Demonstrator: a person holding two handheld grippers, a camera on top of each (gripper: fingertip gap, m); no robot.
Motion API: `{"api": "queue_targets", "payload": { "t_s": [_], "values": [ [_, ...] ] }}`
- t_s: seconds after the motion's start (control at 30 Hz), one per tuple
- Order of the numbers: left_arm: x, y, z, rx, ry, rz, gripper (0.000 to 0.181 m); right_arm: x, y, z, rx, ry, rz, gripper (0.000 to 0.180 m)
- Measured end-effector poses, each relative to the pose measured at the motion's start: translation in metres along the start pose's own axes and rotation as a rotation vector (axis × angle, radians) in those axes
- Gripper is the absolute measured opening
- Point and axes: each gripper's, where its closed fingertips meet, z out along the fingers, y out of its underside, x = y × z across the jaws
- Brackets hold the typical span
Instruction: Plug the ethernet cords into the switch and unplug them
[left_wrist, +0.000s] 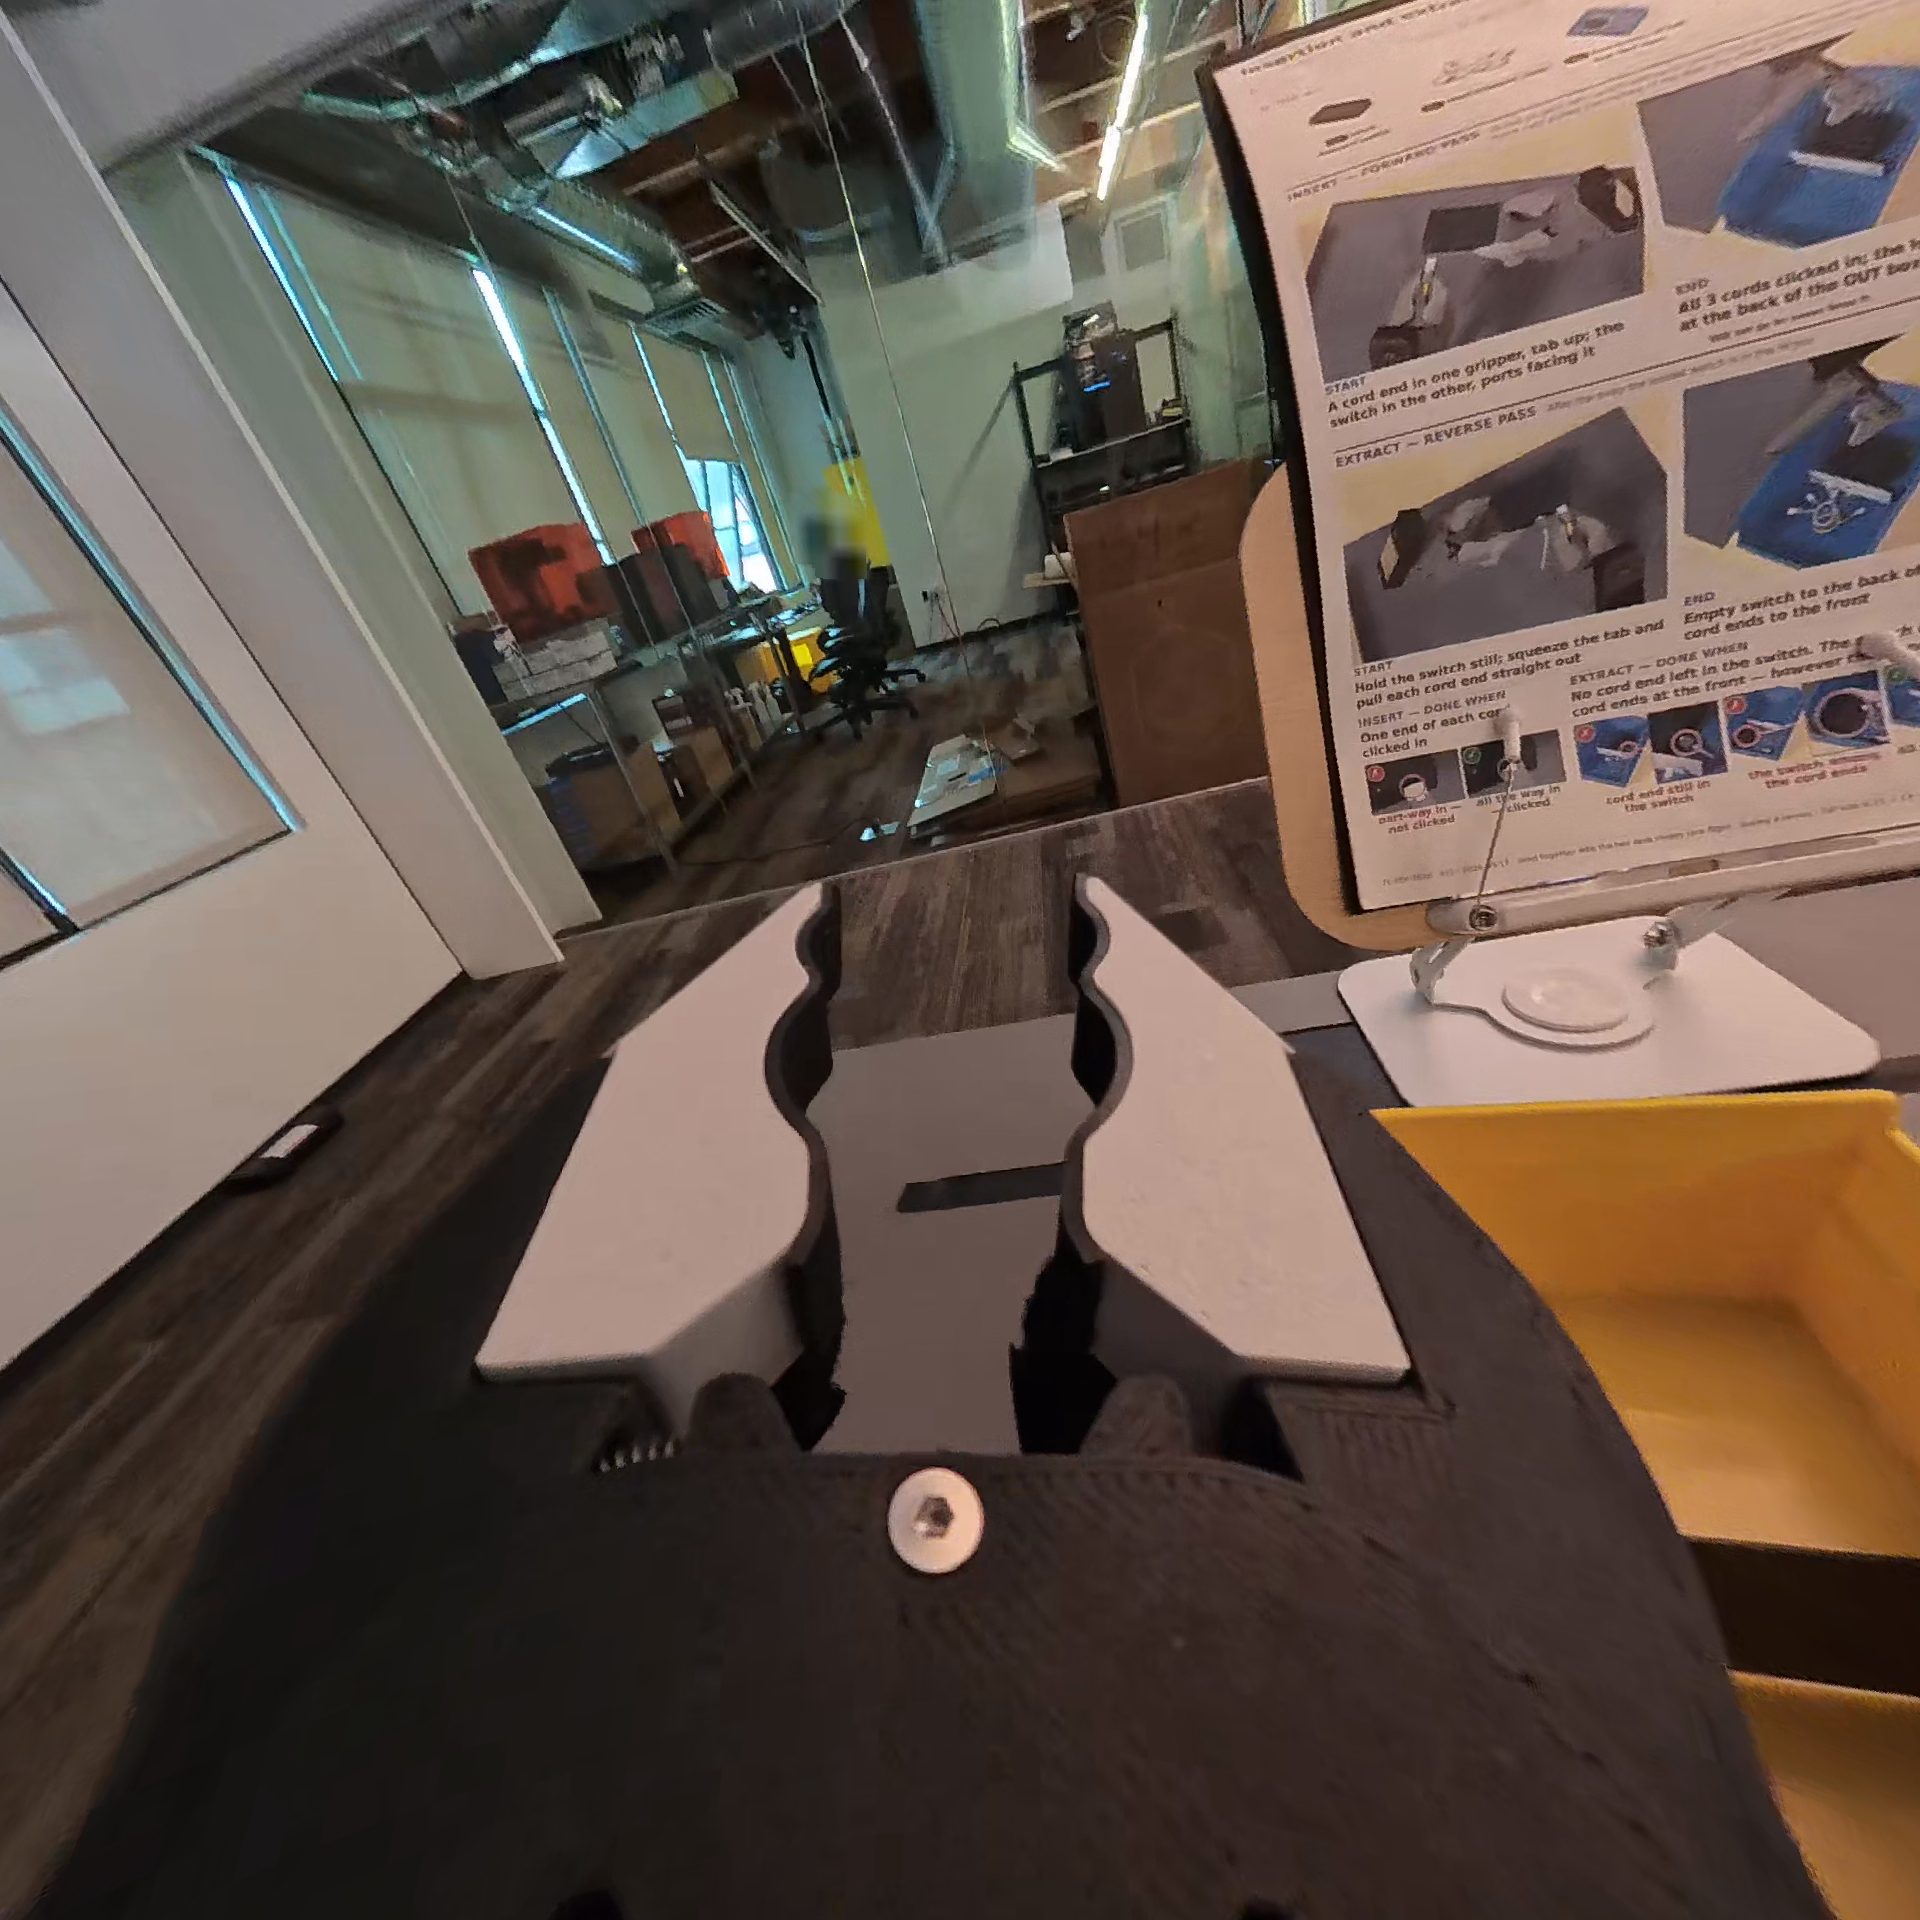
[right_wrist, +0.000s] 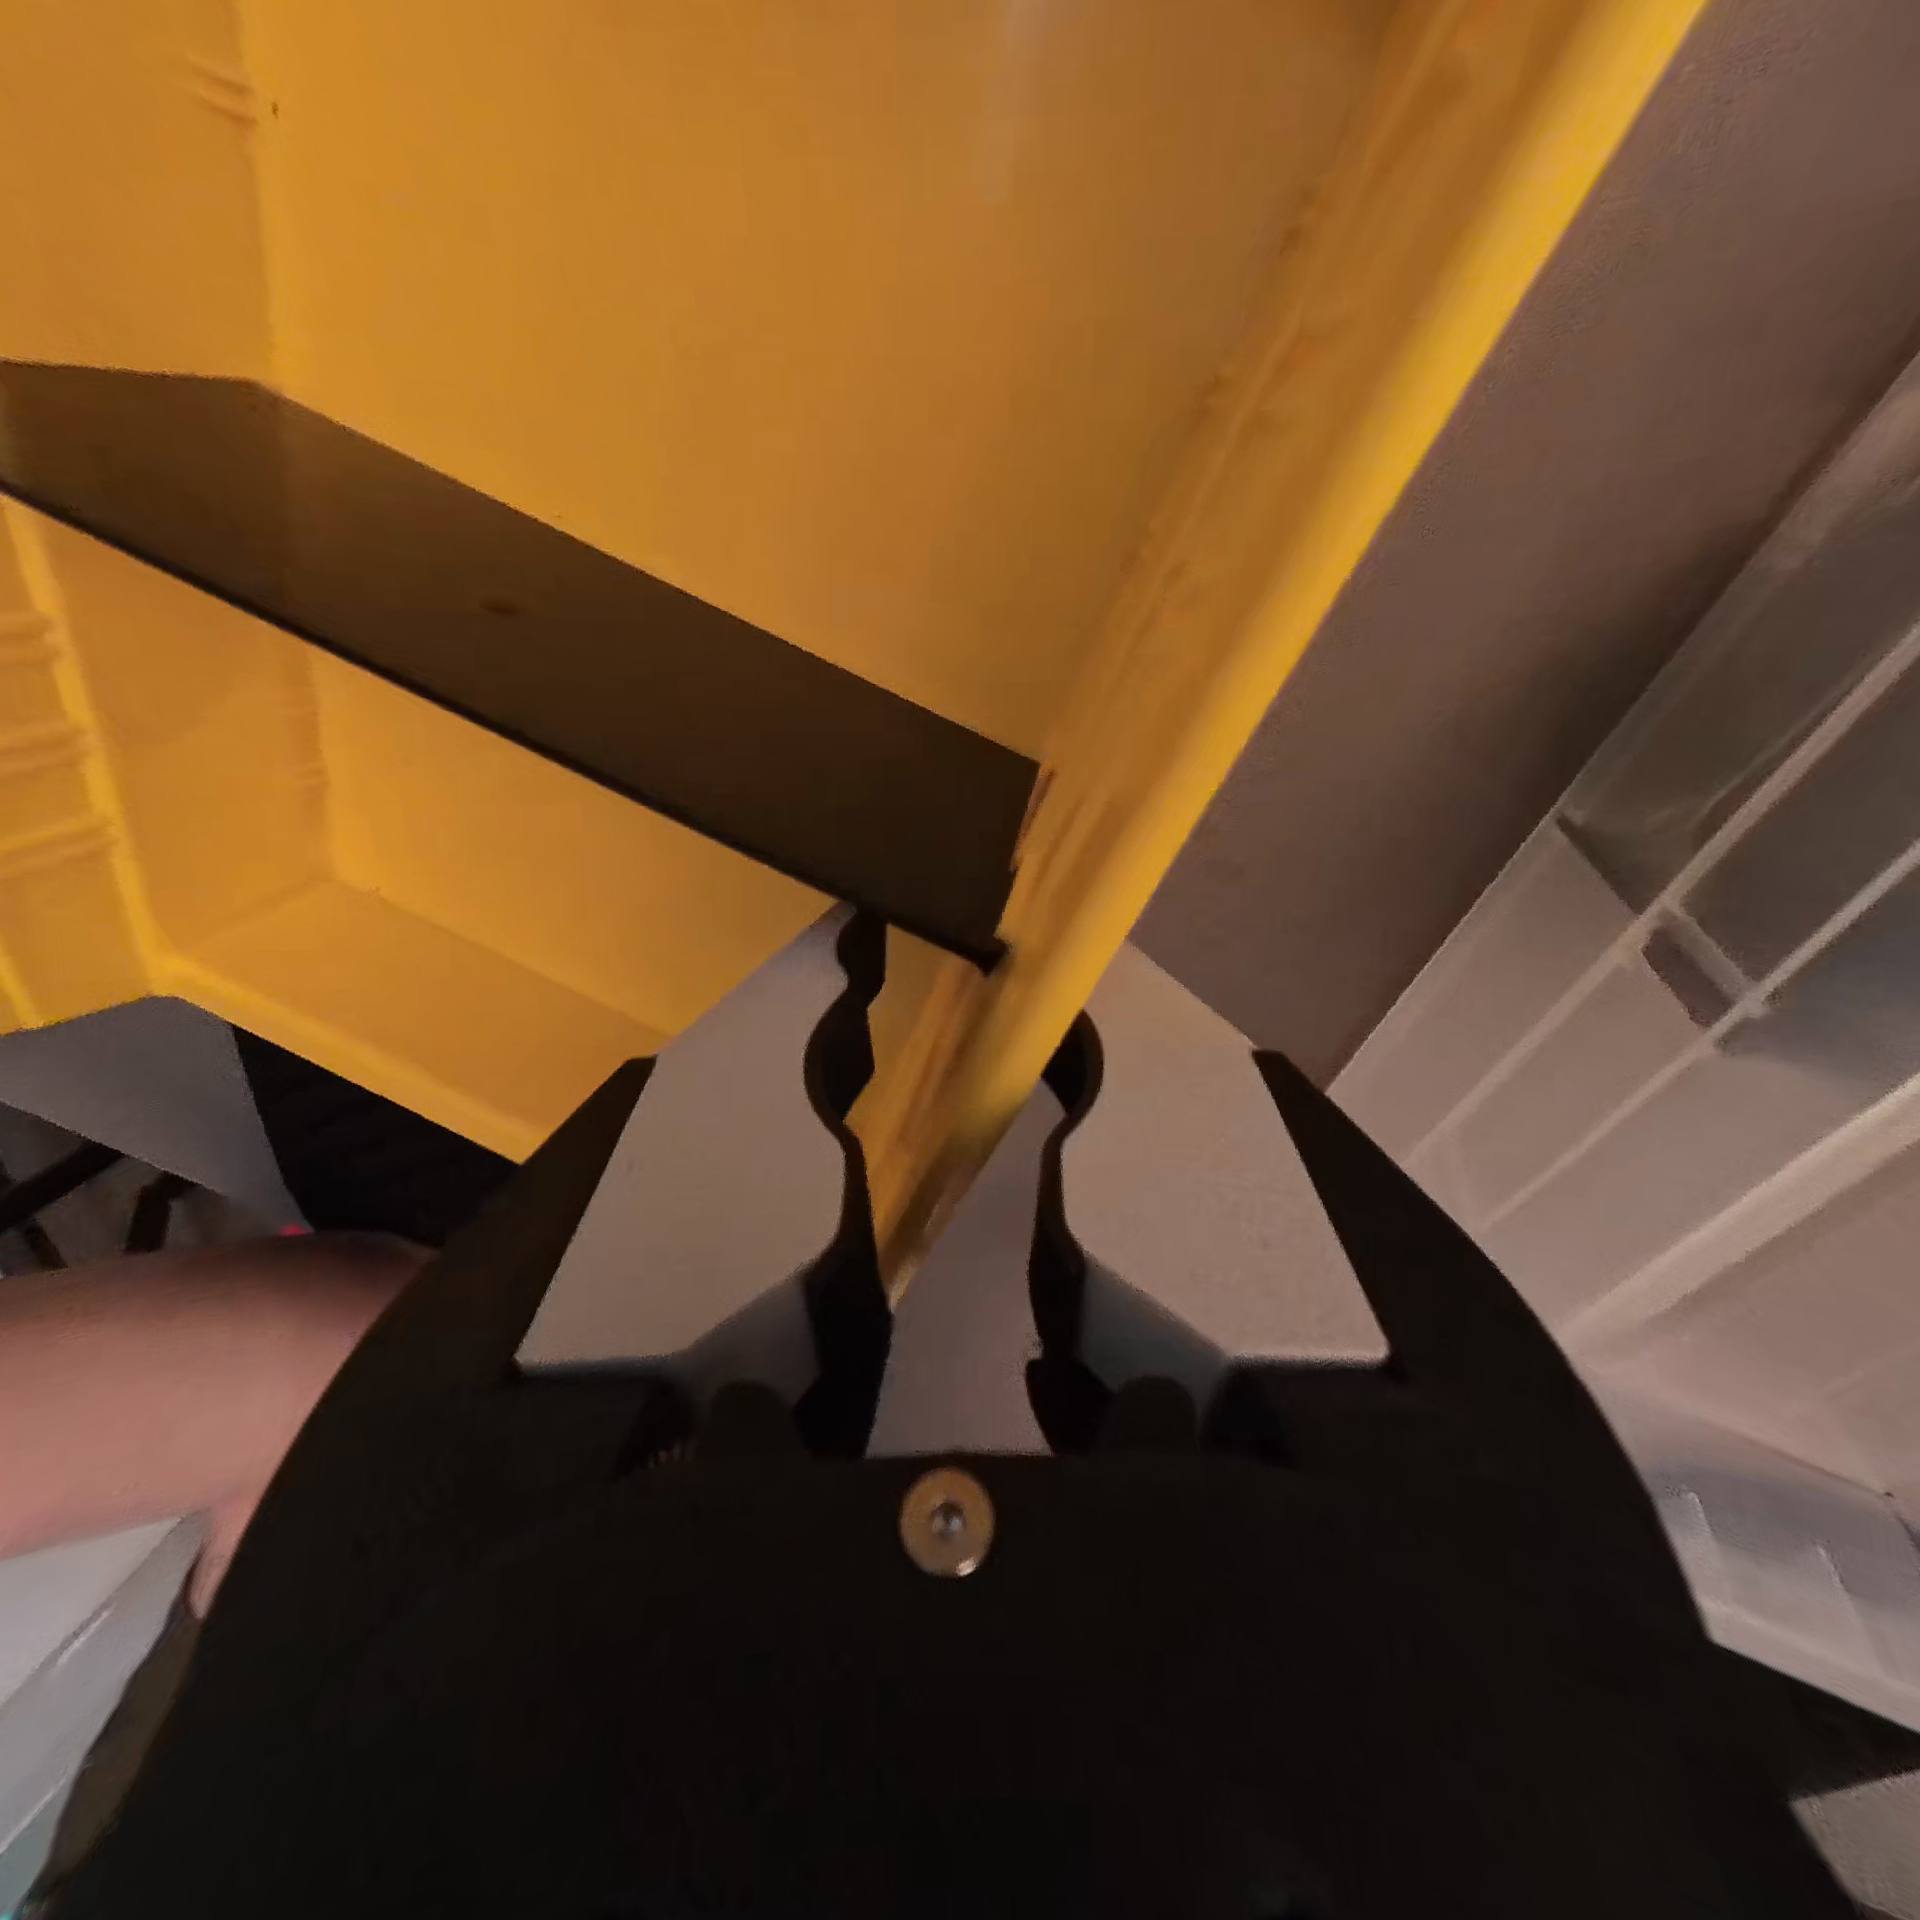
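Straddling the yellow bin's wall (right_wrist: 1049, 935), the right gripper (right_wrist: 961, 1049) has one finger inside the bin and one outside, with the wall running up the gap between them. The fingers look closed part-way around that wall; whether they actually pinch it I cannot tell. A black divider (right_wrist: 582, 665) crosses the bin from the left to the wall just beyond the fingertips. Part of a hand (right_wrist: 177, 1371) shows at near left.

The left gripper (left_wrist: 951, 997) hovers with its fingers spread wide and nothing between them, over a dark table (left_wrist: 935, 1101). The bin (left_wrist: 1662, 1278) lies to its right, and a sheet on a stand (left_wrist: 1621, 499) stands at far right.

Neither the switch nor any ethernet cord shows in either view, so I cannot say where they lie; what shows of the bin is bare.

The risks, as I judge them:
- If the right gripper tightens and lifts, it would drag or tip the bin instead of picking up a cord.
- The inner finger sits close under the divider, so a rise straight up could catch it and knock it loose.
- With both cameras pointed away from the task's things, a reach made from here is blind and could miss or snag.
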Motion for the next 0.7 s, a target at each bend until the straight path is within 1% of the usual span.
{"api": "queue_targets", "payload": {
  "t_s": [0.13, 0.2, 0.27, 0.33, 0.47, 0.5, 0.6, 0.7],
  "values": [
    [-0.001, 0.0, 0.0, 0.005, -0.02, 0.028, 0.04, -0.003, -0.02, 0.002, 0.024, -0.049, 0.048, 0.014],
    [-0.001, 0.0, 0.0, 0.004, -0.02, 0.024, 0.04, -0.005, -0.027, 0.004, 0.017, -0.067, 0.02, 0.013],
    [-0.002, 0.001, 0.0, -0.007, -0.02, 0.022, 0.04, -0.006, -0.027, 0.006, -0.029, -0.051, -0.012, 0.014],
    [-0.002, 0.004, 0.001, -0.022, -0.012, 0.021, 0.04, -0.006, -0.019, 0.013, -0.122, -0.032, -0.025, 0.014],
    [0.003, 0.007, 0.001, -0.052, 0.003, 0.032, 0.039, -0.005, -0.021, 0.015, -0.135, 0.034, -0.073, 0.003],
    [0.004, 0.006, 0.0, -0.059, 0.005, 0.027, 0.04, -0.007, -0.021, 0.015, -0.137, 0.027, -0.078, 0.003],
    [0.003, -0.003, -0.008, -0.058, 0.012, -0.026, 0.04, -0.013, -0.023, 0.009, -0.152, 0.028, -0.094, 0.003],
    [-0.001, -0.025, -0.029, -0.01, 0.034, -0.118, 0.044, -0.027, -0.027, -0.012, -0.171, -0.016, -0.128, 0.003]
  ]
}}
